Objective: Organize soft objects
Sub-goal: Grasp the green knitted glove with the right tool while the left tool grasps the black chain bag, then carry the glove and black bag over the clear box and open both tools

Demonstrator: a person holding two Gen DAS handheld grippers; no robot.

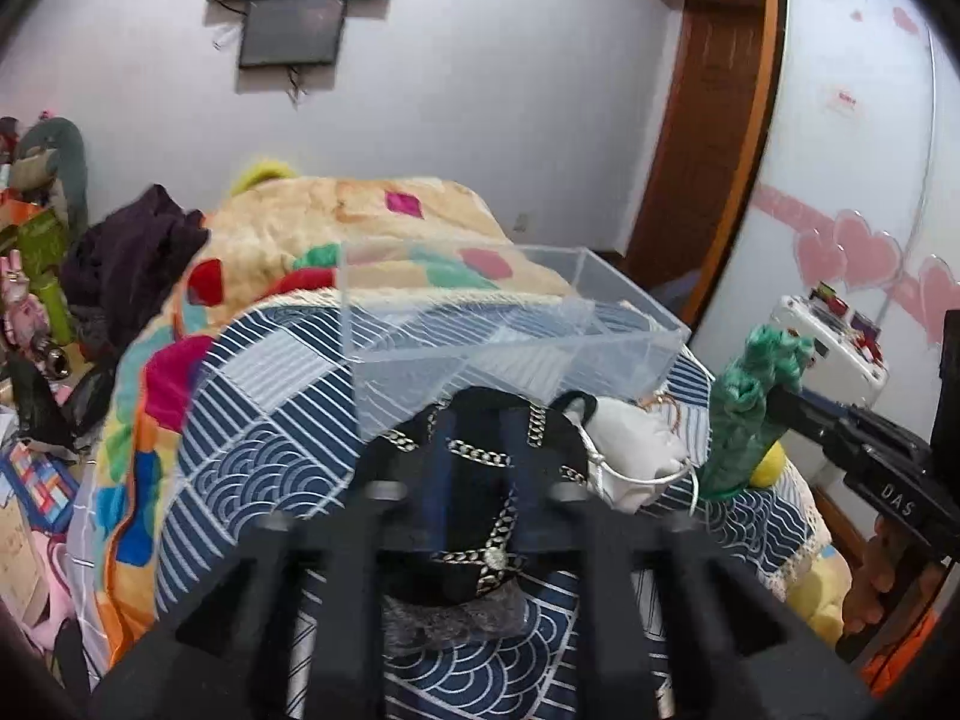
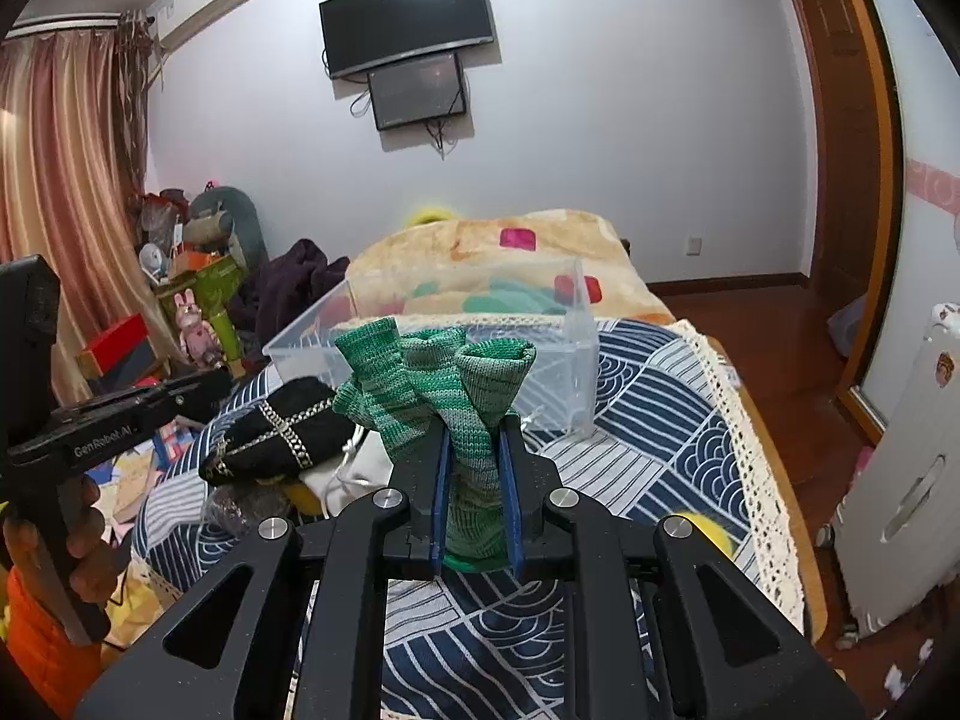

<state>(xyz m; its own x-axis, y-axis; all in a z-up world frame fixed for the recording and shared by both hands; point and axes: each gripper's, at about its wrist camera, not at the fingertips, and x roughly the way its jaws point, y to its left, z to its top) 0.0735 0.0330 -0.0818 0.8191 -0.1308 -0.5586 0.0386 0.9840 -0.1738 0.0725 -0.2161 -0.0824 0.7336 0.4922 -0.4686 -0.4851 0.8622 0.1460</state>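
My left gripper [image 1: 474,456] is shut on a black fabric item with silver chain trim [image 1: 480,516], held over the blue patterned bedspread; the item also shows in the right wrist view [image 2: 282,432]. My right gripper [image 2: 474,450] is shut on a green knit glove [image 2: 438,384], its fingers sticking up; the glove also shows in the left wrist view [image 1: 750,414]. A clear plastic divided box [image 1: 516,318] sits on the bed just beyond both grippers, and it shows in the right wrist view [image 2: 558,330]. A white soft pouch [image 1: 636,450] lies by the box.
A colourful patchwork blanket [image 1: 300,228] and a dark purple garment [image 1: 132,246] lie behind the box. Clutter of toys and boxes [image 2: 192,300] stands on the left. A white appliance [image 2: 900,480] stands right of the bed. A yellow soft object [image 2: 708,531] lies near the bed's right edge.
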